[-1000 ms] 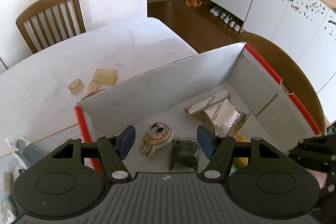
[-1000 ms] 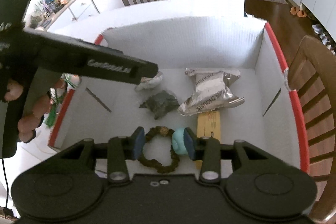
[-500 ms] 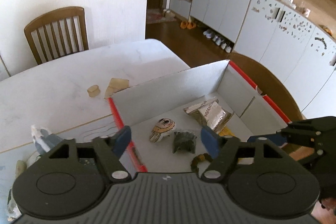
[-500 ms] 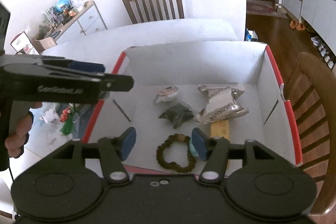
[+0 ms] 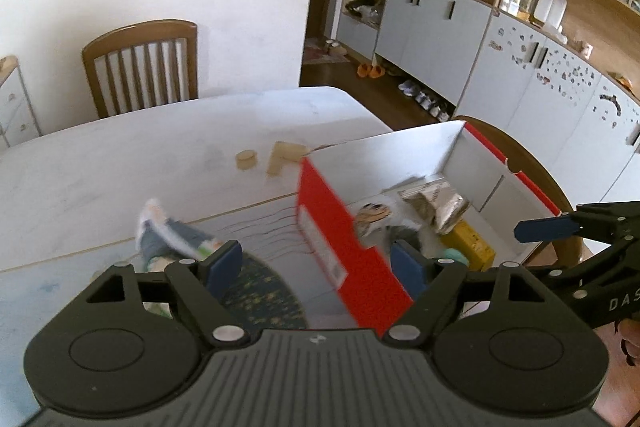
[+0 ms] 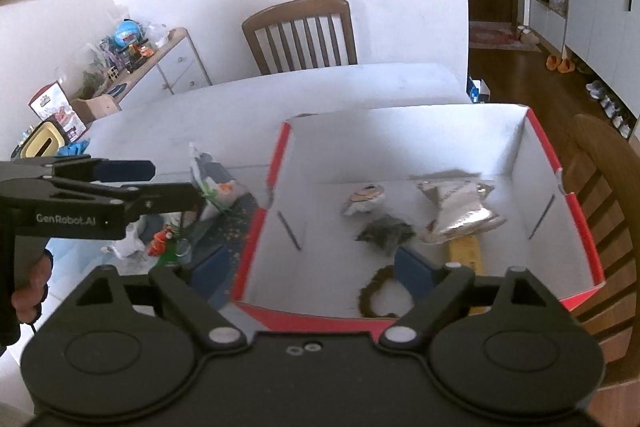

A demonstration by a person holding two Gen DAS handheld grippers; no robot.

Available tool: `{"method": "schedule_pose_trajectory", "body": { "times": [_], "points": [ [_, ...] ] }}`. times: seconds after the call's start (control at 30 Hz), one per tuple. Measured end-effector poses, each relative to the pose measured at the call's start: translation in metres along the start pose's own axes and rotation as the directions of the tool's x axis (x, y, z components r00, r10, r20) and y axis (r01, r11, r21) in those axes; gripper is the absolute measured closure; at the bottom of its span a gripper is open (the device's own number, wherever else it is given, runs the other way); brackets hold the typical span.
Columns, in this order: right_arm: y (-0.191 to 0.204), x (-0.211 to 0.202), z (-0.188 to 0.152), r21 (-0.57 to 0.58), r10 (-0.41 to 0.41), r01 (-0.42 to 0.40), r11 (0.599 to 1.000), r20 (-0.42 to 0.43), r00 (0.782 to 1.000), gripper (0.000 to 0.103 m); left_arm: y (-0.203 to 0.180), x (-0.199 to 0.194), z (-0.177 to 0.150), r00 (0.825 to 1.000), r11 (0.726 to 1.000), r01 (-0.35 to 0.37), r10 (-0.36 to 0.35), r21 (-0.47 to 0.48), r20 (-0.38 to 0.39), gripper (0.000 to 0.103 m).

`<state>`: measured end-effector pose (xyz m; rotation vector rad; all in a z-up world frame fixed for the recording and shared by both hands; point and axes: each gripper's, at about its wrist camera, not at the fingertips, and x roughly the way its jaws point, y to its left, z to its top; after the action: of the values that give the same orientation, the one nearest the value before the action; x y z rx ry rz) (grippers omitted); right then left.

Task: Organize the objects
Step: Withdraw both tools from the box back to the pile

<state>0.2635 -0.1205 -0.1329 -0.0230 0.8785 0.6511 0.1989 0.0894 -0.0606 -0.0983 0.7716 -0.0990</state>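
I judged I was between items: both tools were empty above the table, and the next pick lay outside the box (image 6: 538,137).

My left gripper (image 5: 316,265) was opening, already wide, with only the box's red wall in line behind the gap and nothing in it. My right gripper (image 6: 312,267) was opening too, spread wide over the box's near left corner and gripping nothing.

Sorted so far, all on the box floor: a crinkled foil pouch (image 6: 460,209), a small printed face (image 6: 364,198), a dark crumpled packet (image 6: 386,233), a flat yellow carton (image 6: 464,253) and a beaded ring (image 6: 378,295).

The clutter (image 6: 216,191) left of the box looked like soft wrappers and a small plant on a dark speckled mat; blur hid the details. Two pale blocks (image 5: 280,155) sat farther out on the smooth white table (image 5: 120,171).

Next, I thought, the left gripper should drop onto one wrapper and close gently, since the film would likely slip and crumple.
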Motion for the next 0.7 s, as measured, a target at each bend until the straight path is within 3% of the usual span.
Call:
{"method": "schedule_pose_trajectory", "body": {
  "times": [0.27, 0.43, 0.7],
  "points": [
    [0.046, 0.013, -0.005, -0.005, -0.002, 0.002, 1.000, -0.005, 1.000, 0.010, 0.054, -0.025, -0.022, 1.000, 0.999, -0.002, 0.003, -0.034, 0.007, 0.015],
    [0.073, 0.024, -0.006, -0.019, 0.011, -0.011, 1.000, -0.025, 1.000, 0.010, 0.088, -0.036, -0.040, 1.000, 0.999, 0.022, -0.021, -0.040, 0.015, 0.004],
    [0.112, 0.052, -0.006, -0.034, 0.023, -0.025, 0.999, -0.076, 0.997, 0.009, 0.135, -0.047, -0.072, 0.998, 0.996, 0.061, -0.059, -0.063, 0.027, 0.001]
  ]
}}
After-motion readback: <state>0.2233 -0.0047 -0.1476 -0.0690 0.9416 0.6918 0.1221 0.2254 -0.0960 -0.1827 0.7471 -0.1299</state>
